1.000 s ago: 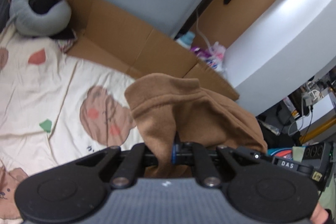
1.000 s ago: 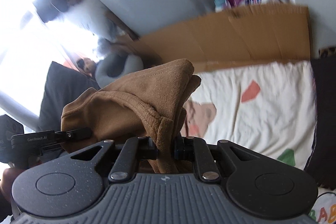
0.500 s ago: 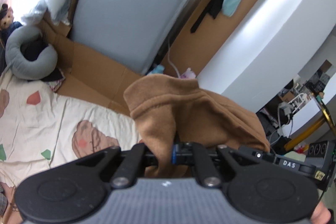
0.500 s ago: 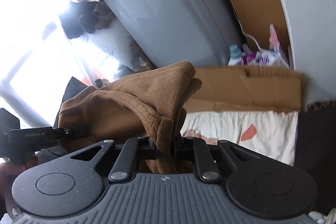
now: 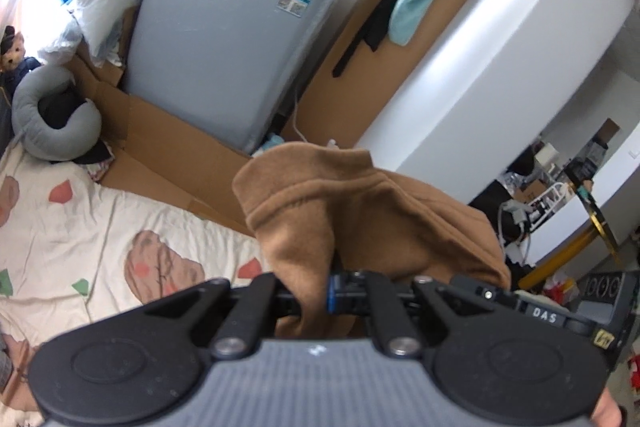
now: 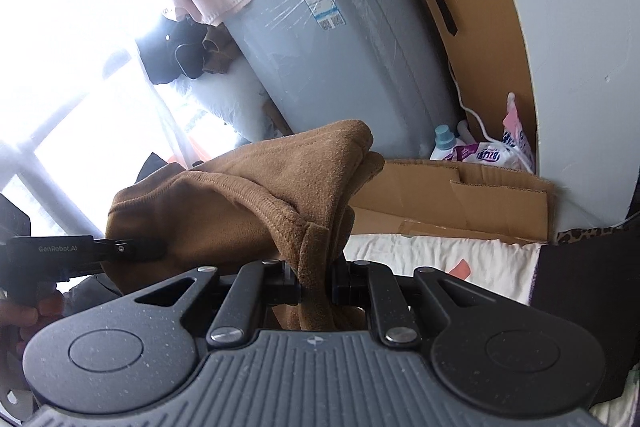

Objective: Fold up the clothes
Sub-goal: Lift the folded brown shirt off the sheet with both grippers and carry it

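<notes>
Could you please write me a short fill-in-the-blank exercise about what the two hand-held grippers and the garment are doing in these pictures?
1. Both hand-held grippers, the left hand-held gripper and the right hand-held gripper, are shut on one ____ garment.
2. The tall grey appliance stands on flattened ____.
3. The blue sticker is stuck on the ____ appliance.
4. The cloth hanging over the white wall's top edge is light ____.

Missing words: brown; cardboard; grey; blue

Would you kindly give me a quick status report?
Left gripper and right gripper both shut on brown garment. Garment held above patterned sheet. Nothing blocking.
</notes>
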`<state>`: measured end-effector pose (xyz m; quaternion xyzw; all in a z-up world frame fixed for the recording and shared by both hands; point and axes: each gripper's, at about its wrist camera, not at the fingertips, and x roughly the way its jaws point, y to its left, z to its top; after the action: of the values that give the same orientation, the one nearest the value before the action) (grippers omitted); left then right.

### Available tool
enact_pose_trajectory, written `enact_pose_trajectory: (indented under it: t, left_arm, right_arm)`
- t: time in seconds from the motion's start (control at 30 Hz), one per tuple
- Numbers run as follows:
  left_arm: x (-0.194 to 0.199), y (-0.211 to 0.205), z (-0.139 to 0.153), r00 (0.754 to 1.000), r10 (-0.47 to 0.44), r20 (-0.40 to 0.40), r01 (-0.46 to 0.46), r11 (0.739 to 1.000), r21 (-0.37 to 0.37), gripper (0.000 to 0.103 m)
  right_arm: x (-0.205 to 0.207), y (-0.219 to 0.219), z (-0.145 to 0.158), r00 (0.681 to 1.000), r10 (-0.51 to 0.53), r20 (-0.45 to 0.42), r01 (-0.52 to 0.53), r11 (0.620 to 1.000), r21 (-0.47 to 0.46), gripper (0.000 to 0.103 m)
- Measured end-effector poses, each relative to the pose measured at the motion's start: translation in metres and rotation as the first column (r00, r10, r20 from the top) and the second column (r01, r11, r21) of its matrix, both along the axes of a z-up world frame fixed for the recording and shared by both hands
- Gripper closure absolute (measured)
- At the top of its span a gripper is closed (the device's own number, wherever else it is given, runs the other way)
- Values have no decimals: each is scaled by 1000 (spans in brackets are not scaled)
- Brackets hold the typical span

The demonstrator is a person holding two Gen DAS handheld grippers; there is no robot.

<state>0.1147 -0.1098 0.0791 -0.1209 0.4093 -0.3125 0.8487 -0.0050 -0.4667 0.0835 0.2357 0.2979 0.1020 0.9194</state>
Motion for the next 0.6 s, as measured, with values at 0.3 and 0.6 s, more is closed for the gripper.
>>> enact_pose_trajectory:
  t: [0.3, 0.6]
  left_arm:
    - [-19, -37, 5, 997, -82, 16, 82, 996, -21, 97]
    - [-7, -92, -18, 979, -204, 8, 203, 972, -115, 97]
  right_arm:
    - [-38, -34, 12, 999, -44, 20, 44, 999, -30, 91]
    - [-64, -81, 9, 992, -124, 18, 125, 990, -71, 91]
